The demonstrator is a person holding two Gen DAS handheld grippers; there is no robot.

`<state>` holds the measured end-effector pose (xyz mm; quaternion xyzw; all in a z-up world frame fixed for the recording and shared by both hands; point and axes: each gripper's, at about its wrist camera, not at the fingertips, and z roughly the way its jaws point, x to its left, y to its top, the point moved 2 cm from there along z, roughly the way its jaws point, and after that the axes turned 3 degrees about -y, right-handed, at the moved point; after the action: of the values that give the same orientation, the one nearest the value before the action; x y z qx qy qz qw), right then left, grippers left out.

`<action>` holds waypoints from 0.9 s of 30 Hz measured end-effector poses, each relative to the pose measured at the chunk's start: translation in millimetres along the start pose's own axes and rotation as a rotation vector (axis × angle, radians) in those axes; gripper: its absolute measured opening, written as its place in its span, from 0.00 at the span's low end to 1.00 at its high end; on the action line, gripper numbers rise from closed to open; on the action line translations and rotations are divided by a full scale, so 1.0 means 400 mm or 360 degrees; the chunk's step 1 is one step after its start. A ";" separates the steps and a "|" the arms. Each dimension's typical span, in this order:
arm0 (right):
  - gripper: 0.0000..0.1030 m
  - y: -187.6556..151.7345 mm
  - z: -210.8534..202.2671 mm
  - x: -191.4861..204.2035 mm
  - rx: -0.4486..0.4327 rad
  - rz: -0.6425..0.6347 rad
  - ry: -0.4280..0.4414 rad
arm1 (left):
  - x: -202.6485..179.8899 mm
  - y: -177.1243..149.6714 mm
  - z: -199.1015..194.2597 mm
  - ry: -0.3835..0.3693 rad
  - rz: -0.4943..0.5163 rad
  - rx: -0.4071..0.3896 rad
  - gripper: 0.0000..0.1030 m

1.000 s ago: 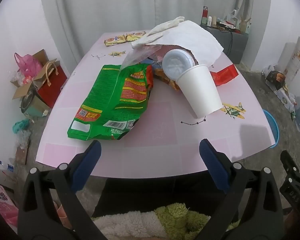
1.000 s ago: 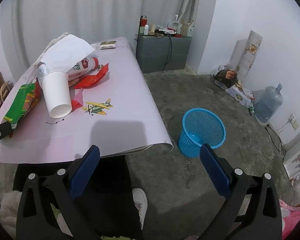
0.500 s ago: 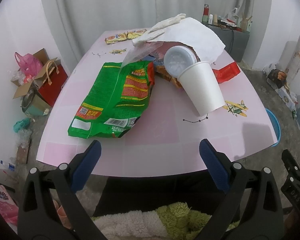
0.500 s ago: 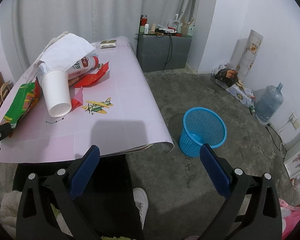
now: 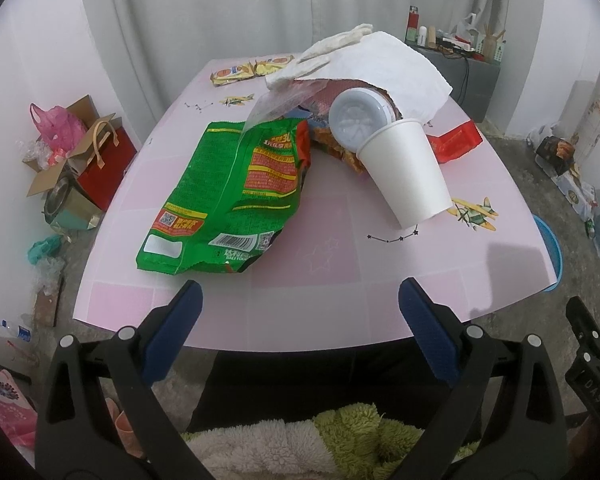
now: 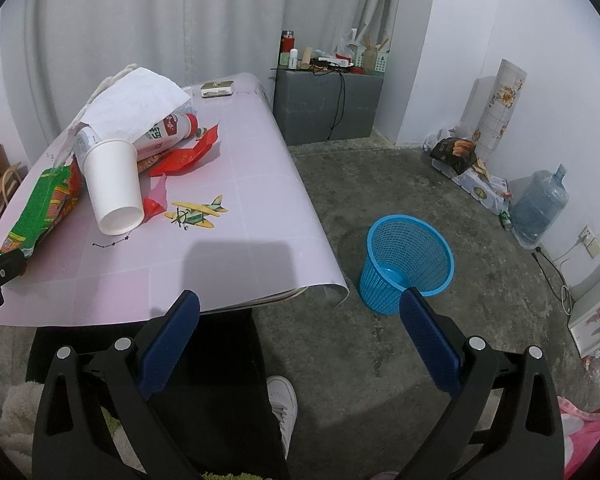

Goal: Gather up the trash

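The trash sits heaped on the pink table [image 5: 332,272]: a green snack bag [image 5: 236,196] lies flat at about ten o'clock from the left gripper [image 5: 298,322], and a white paper cup [image 5: 404,172] lies tipped on its side at one o'clock, its base propped against a clear plastic lid [image 5: 358,120]. A white paper sheet [image 5: 384,68] drapes over the pile, with a red wrapper [image 5: 456,142] just beside the cup. Nothing looks collected yet.

Both tongs are spread wide and grip nothing; the left hangs short of the table's near edge, and the right gripper [image 6: 300,320] hangs off the table's corner, the blue basket [image 6: 408,264] on the floor at one o'clock from it.

The likely risk is the cup: it is light, round and resting on a slope, so a nudge to the pile could roll it toward the table's right edge. Pulling the bag could also drag the sheet and what it hides.

The near strip of table is bare, giving room to approach, and the floor around the basket is open.
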<state>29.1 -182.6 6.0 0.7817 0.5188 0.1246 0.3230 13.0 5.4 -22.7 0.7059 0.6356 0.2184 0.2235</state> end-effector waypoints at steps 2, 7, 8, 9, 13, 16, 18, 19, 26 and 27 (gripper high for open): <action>0.95 0.001 0.001 0.001 0.0002 0.0001 -0.0001 | 0.001 -0.001 0.000 0.0001 0.0000 -0.0001 0.92; 0.95 0.005 0.001 0.004 0.0003 0.0002 0.0000 | 0.001 0.000 0.000 -0.0001 0.0001 0.0003 0.92; 0.95 0.005 0.001 0.004 0.0002 0.0002 -0.0001 | 0.001 0.000 0.000 0.0000 0.0001 0.0002 0.92; 0.95 0.006 0.004 0.009 0.0003 0.0001 0.0000 | 0.002 -0.002 0.000 0.0000 0.0001 0.0002 0.92; 0.95 0.006 0.004 0.010 0.0003 0.0002 0.0000 | 0.002 -0.003 0.000 0.0000 0.0000 0.0003 0.92; 0.95 0.006 0.005 0.009 0.0003 0.0004 0.0000 | 0.002 -0.004 0.000 0.0000 0.0003 0.0005 0.92; 0.95 0.006 0.005 0.009 0.0004 0.0004 0.0000 | 0.002 -0.004 0.001 -0.0001 0.0000 0.0005 0.92; 0.95 0.006 0.005 0.010 0.0005 0.0003 -0.0001 | 0.002 -0.004 0.001 -0.0002 0.0001 0.0006 0.92; 0.95 0.007 0.004 0.007 0.0006 0.0005 0.0001 | 0.004 -0.008 0.003 -0.0001 0.0001 0.0005 0.92; 0.95 0.007 0.004 0.006 0.0006 0.0005 0.0001 | 0.004 -0.007 0.003 0.0000 0.0001 0.0007 0.92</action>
<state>33.0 -181.6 6.4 0.7831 0.5178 0.1245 0.3212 11.8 7.1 -25.4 0.7067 0.6358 0.2170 0.2218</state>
